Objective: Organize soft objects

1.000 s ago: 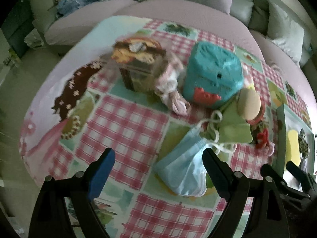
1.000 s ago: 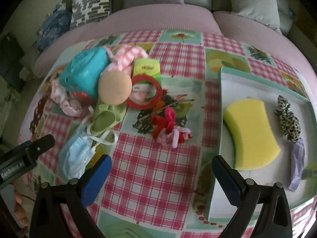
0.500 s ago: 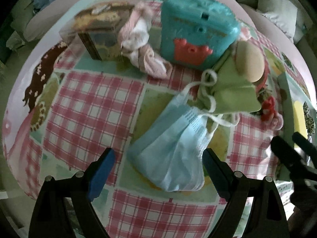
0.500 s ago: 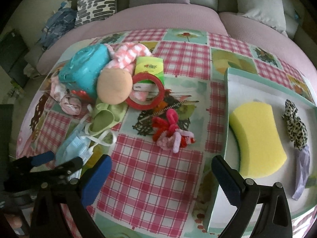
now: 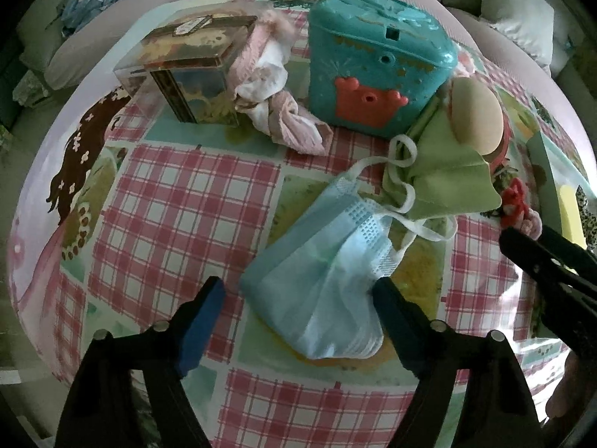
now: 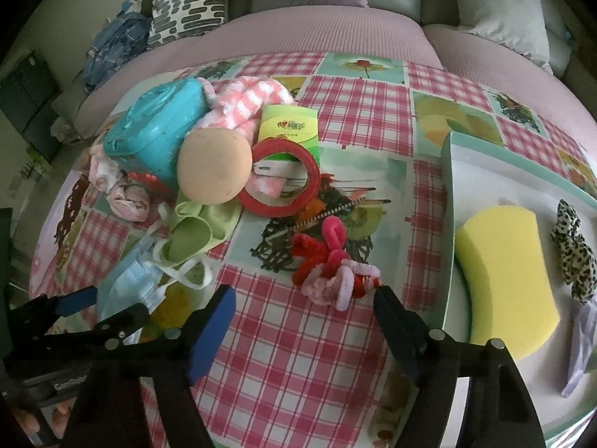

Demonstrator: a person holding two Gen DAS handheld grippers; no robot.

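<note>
My left gripper (image 5: pixel 298 295) is spread wide, jaws straddling the crumpled pale-blue pleated surgical mask (image 5: pixel 324 276) on the pink-checked tablecloth (image 5: pixel 179 201); nothing gripped yet. Wide spread makes sense: the mask is floppy and bunched, so I need both fingers outside the fabric before pinching. Its white ear loops tangle toward the green cloth mask (image 5: pixel 447 179) just beside it, which lies partly under a beige round sponge puff (image 5: pixel 475 119). A lift may drag the green one along, my guess.

My right gripper (image 6: pixel 304 298) is also wide, holding nothing, hovering near the red-and-pink fuzzy pipe-cleaner bundle (image 6: pixel 332 265), probably lined up as its own pick.

Destination looks like the white tray with teal rim (image 6: pixel 447 171) on the right, already holding a yellow foam sponge (image 6: pixel 503 280) and a leopard-print scrunchie (image 6: pixel 572 254), so sorted soft things go there.

Hard stuff stays put, I judge: teal plastic box (image 5: pixel 377 67), printed tin box (image 5: pixel 194 82), red plastic ring (image 6: pixel 283 179). A pink-white knotted cloth (image 5: pixel 283 112) lies between the boxes, unsorted.
</note>
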